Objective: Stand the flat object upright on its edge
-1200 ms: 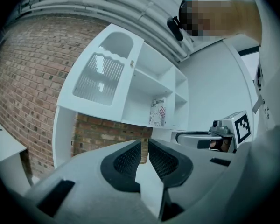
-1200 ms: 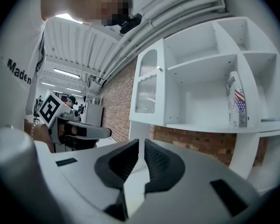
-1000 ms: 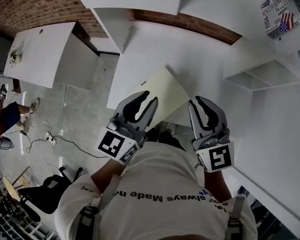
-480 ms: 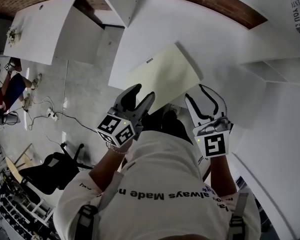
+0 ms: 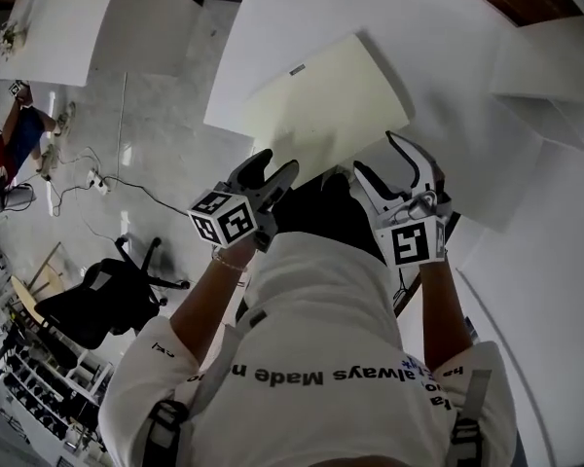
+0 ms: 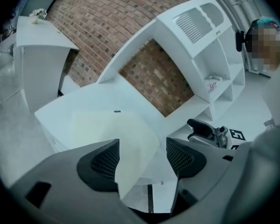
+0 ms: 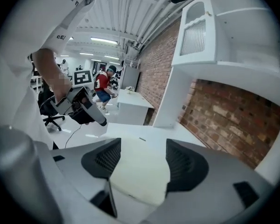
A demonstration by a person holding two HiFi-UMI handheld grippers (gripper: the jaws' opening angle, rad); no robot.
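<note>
The flat cream board (image 5: 321, 105) is laid flat on the white surface (image 5: 448, 37), near its front edge. The left gripper (image 5: 275, 166) and the right gripper (image 5: 378, 159) are held at the board's near edge. The fingers of both are spread apart, having just been opening. The board is seen in each gap, and no pad is pressed on it.

A white table (image 5: 448, 27) stood against a brick wall (image 6: 107, 22), with a white shelf unit (image 6: 210, 55) rising at the table's right end. Left of the table, across a pale floor (image 5: 165, 115), were a second white desk (image 5: 68, 17), a black office chair (image 5: 97, 300), trailing cables (image 5: 127, 188) and a person in a red top (image 7: 102, 85).
</note>
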